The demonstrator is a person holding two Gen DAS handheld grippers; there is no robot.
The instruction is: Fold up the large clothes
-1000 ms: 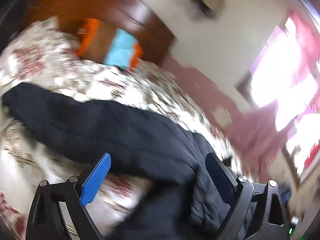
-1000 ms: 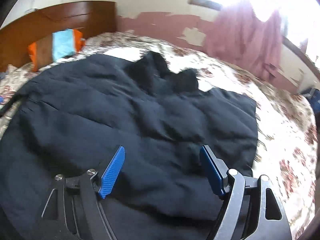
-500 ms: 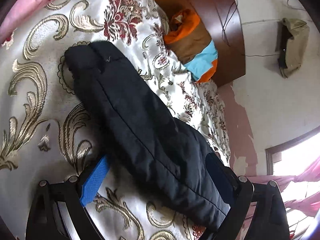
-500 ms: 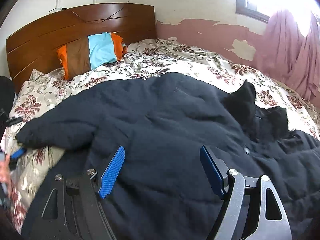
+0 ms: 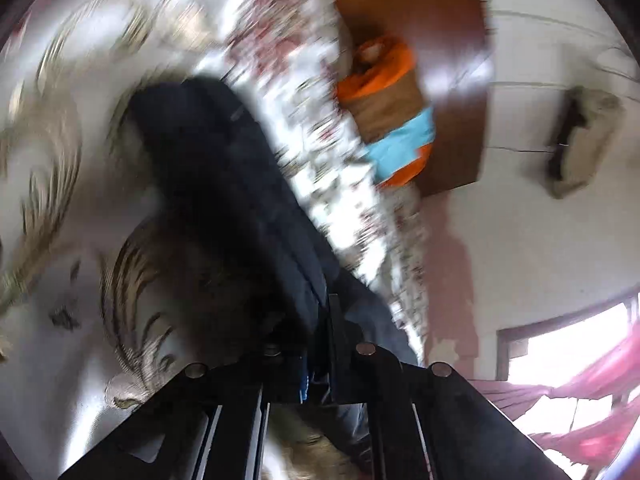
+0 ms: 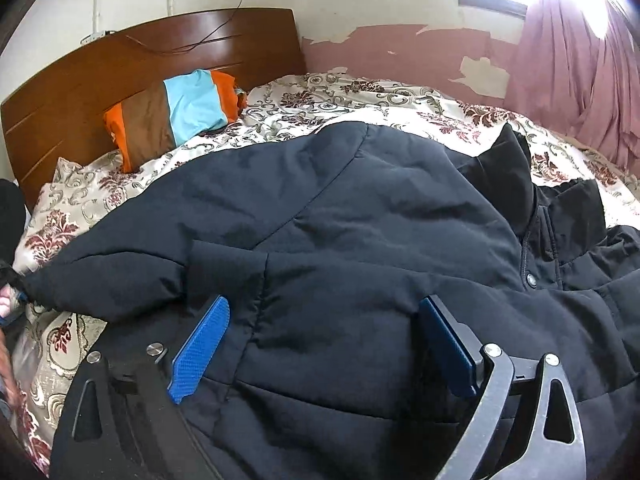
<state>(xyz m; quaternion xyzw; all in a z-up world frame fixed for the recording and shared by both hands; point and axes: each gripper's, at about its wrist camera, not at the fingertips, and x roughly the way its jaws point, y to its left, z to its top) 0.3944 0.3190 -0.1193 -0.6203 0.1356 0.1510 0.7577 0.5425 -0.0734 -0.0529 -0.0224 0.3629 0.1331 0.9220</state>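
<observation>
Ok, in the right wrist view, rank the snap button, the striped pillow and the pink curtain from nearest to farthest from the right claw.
1. Snap button on the black jacket, just beyond the right claw, toward its right.
2. Striped pillow, far left, against the headboard.
3. Pink curtain, far right, beyond the bed's edge.

The pillow and curtain are close to call; the curtain looks slightly farther.
</observation>
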